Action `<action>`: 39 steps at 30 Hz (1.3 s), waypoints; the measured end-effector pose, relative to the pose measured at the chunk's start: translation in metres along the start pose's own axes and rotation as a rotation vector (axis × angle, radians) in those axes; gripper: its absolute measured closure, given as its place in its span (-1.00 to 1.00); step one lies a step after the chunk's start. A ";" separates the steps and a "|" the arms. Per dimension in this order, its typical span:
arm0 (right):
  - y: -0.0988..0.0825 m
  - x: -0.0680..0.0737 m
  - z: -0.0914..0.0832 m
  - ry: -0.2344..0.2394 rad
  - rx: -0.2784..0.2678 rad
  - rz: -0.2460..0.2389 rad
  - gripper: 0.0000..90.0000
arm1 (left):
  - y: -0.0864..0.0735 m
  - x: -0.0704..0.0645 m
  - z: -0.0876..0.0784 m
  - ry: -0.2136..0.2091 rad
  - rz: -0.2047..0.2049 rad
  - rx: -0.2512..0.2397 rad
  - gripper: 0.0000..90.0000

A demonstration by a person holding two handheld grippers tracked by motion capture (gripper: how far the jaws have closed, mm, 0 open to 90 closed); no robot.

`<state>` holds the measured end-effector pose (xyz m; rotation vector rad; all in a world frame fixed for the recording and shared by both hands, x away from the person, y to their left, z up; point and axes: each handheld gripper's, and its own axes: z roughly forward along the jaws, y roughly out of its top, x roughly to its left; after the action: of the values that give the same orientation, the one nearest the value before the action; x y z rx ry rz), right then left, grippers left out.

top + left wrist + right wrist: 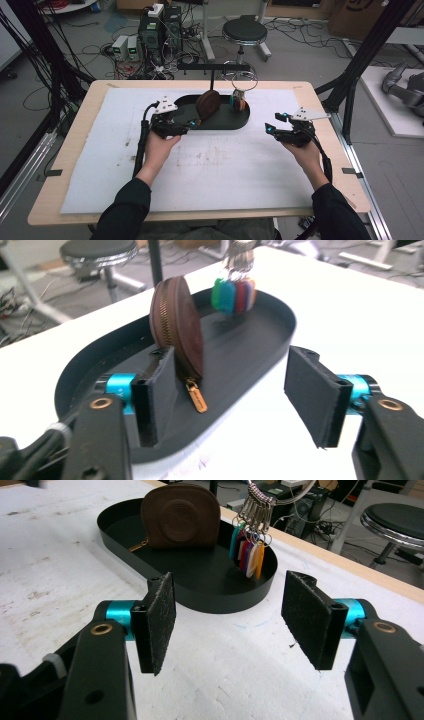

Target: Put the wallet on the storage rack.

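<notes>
A black oval tray (pixel 242 121) lies at the far middle of the white mat. A brown round zip pouch (pixel 207 104) stands on its edge inside it, zip pull hanging toward the front (pixel 196 396). Several coloured key tags (pixel 238 102) hang on a ring at the tray's right end. My left gripper (pixel 192 122) is at the tray's left front rim, open, its jaws on either side of the rim with the pouch (pixel 177 325) just beyond them. My right gripper (pixel 272 123) hovers over the mat to the right of the tray (pixel 220 597), open and holding nothing.
A black T-shaped stand (pixel 212 67) rises behind the tray and carries the key ring. The white mat (pixel 200 170) covers most of the wooden table (pixel 320 105). A stool (pixel 245 32), boxes and cables are on the floor beyond the far edge.
</notes>
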<state>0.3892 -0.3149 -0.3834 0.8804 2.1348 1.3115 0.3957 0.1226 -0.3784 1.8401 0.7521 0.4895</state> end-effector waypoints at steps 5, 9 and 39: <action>0.000 0.000 -0.001 -0.009 0.008 0.012 -0.15 | -0.009 -0.001 -0.030 -0.036 0.035 -0.015 -0.33; -0.001 0.000 -0.003 -0.022 0.004 0.014 -0.15 | -0.020 0.003 -0.052 -0.035 0.051 -0.006 -0.35; -0.024 -0.009 -0.019 -0.093 0.036 0.051 -0.16 | -0.060 0.041 -0.088 0.019 -0.043 -0.046 -0.35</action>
<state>0.3757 -0.3406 -0.3963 0.9971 2.0825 1.2361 0.3529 0.2262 -0.4009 1.7755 0.7849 0.4933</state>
